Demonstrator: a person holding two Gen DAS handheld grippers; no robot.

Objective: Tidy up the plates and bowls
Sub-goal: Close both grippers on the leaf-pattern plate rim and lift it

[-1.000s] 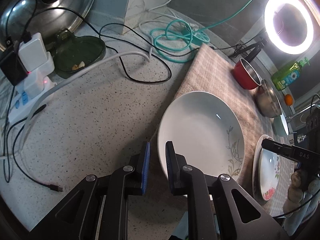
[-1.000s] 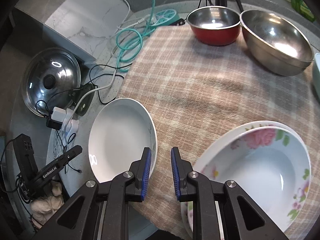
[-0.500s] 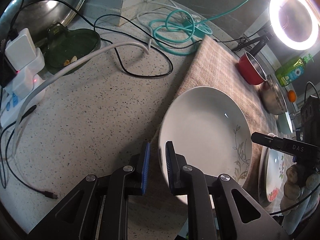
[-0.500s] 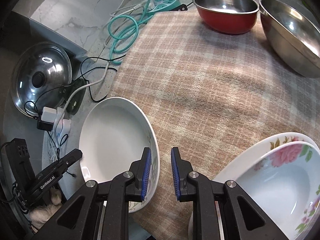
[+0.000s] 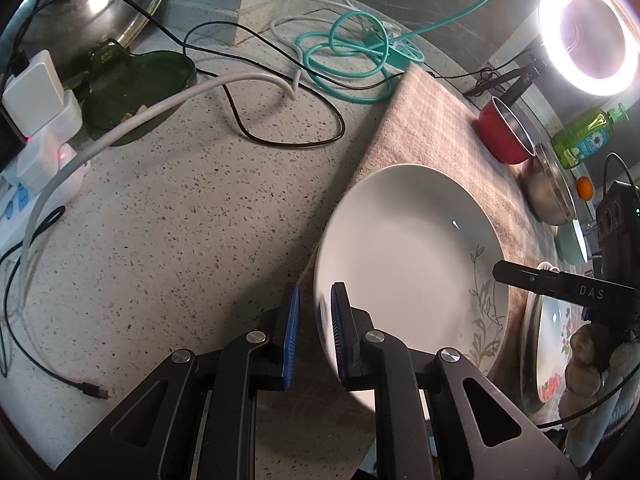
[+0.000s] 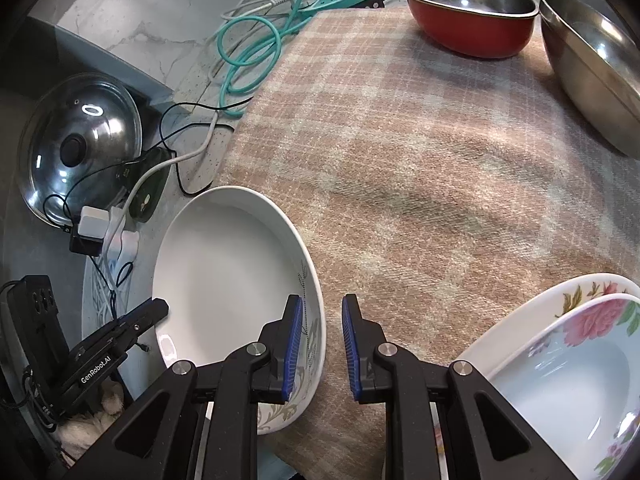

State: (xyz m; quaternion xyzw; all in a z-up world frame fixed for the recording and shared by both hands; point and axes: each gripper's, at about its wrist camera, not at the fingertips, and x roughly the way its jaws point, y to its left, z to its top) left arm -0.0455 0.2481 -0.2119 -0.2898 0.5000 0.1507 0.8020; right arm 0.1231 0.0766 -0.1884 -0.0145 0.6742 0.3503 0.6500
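Observation:
A white plate with a leaf print (image 5: 404,248) lies on the left edge of a plaid cloth (image 5: 432,120). My left gripper (image 5: 314,320) is open, its jaws on either side of the plate's near left rim. In the right wrist view the same plate (image 6: 224,280) lies at lower left, and my right gripper (image 6: 320,344) is open with its jaws astride the plate's right rim. Two stacked flowered dishes (image 6: 560,360) sit at the lower right. A red bowl (image 6: 472,16) and a steel bowl (image 6: 592,56) stand at the cloth's far side.
The speckled counter (image 5: 160,220) to the left holds black, white and teal cables (image 5: 344,56), a power strip with adapters (image 5: 36,136), a dark green dish (image 5: 136,88) and a steel pot lid (image 6: 80,148). A ring light (image 5: 588,28) and a green bottle (image 5: 584,136) stand at the far right.
Both grippers have moved in on the white plate from opposite sides. The left jaws now stand at its left rim and the right jaws now straddle its right rim. Both stayed open.

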